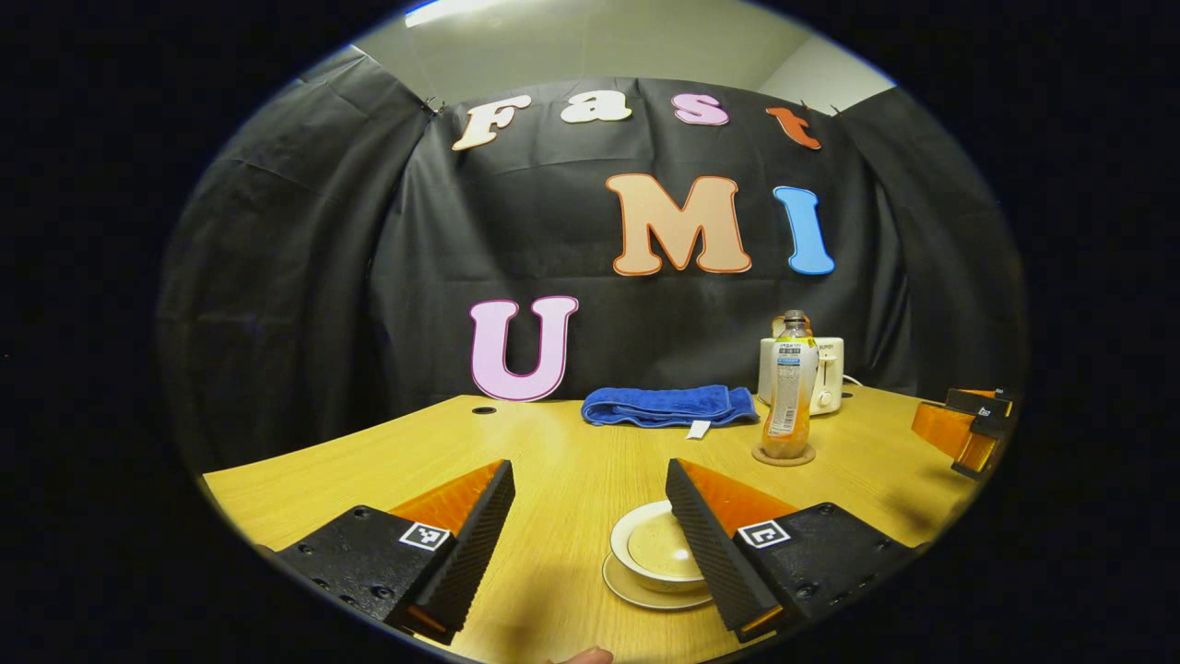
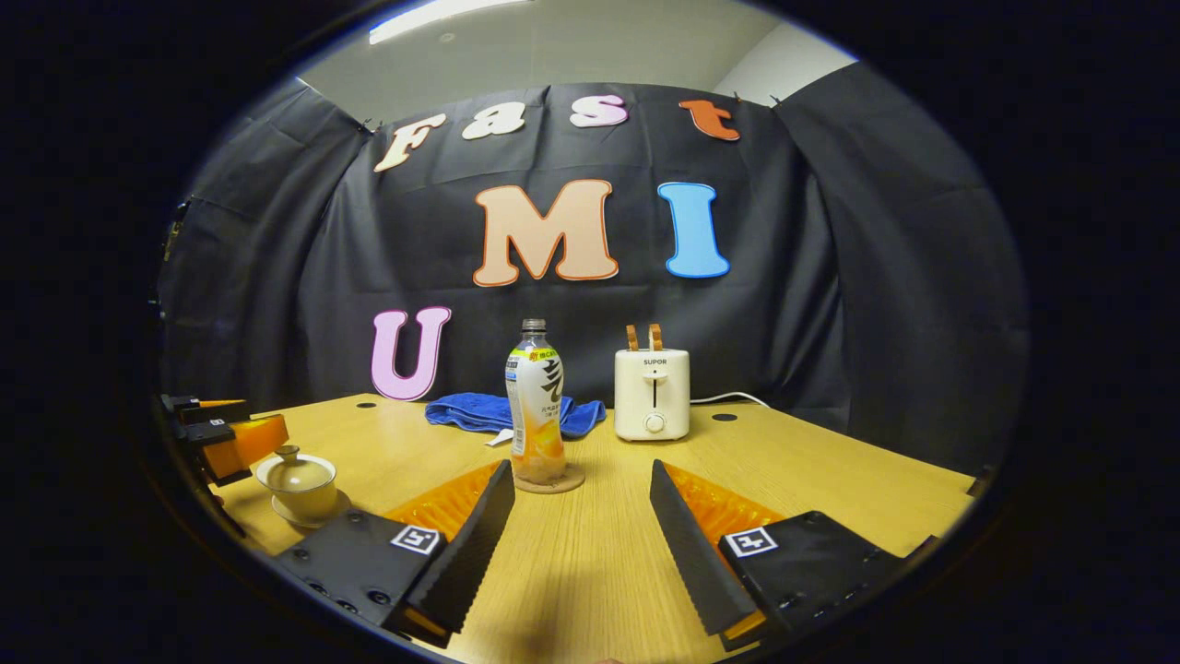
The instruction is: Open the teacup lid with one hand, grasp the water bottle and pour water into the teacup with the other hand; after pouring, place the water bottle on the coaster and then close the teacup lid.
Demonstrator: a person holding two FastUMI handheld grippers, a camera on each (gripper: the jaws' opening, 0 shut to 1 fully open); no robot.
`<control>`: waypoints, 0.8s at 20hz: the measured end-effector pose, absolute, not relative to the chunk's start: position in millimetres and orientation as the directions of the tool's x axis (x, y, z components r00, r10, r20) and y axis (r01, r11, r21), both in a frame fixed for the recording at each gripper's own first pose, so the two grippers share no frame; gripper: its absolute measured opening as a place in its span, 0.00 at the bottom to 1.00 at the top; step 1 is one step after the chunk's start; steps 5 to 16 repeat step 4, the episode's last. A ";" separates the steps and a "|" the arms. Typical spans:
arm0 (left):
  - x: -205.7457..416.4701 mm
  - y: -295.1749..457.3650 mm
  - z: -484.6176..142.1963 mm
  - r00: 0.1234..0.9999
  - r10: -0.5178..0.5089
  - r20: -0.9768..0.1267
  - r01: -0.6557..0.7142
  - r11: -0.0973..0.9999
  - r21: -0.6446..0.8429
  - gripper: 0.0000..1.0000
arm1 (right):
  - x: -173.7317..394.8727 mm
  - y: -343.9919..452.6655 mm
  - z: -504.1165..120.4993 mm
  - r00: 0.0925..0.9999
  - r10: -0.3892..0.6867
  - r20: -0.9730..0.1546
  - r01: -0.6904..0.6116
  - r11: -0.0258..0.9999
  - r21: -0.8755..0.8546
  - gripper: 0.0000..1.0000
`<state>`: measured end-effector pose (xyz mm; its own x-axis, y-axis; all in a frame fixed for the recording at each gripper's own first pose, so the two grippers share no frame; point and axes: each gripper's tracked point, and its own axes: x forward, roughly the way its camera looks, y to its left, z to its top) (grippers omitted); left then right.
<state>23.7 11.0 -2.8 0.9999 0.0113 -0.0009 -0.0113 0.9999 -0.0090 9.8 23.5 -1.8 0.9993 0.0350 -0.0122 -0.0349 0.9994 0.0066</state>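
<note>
A cream teacup (image 1: 656, 546) with its lid on rests on a saucer (image 1: 636, 592), partly behind one finger of my open left gripper (image 1: 587, 470). In the right gripper view the teacup (image 2: 300, 484) shows its knobbed lid (image 2: 293, 468), and the left gripper (image 2: 226, 433) hovers just behind it. The water bottle (image 2: 535, 406), holding orange liquid, stands upright on a round coaster (image 2: 551, 482) just ahead of my open right gripper (image 2: 581, 470). In the left gripper view the bottle (image 1: 790, 397) and its coaster (image 1: 784, 456) are at mid right, and the right gripper (image 1: 973, 429) is at the far right edge.
A folded blue towel (image 1: 668, 406) lies at the back of the wooden table (image 2: 590, 553), behind the bottle. A white toaster (image 2: 653, 392) stands to the right of the bottle, its cord trailing right. Small round holes mark the tabletop near the back edge.
</note>
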 end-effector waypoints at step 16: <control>25.0 8.3 -2.7 1.000 0.004 -0.001 -0.004 1.000 -0.010 0.96 | 9.7 23.9 -2.3 0.999 0.034 -0.013 -0.034 0.999 0.007 0.95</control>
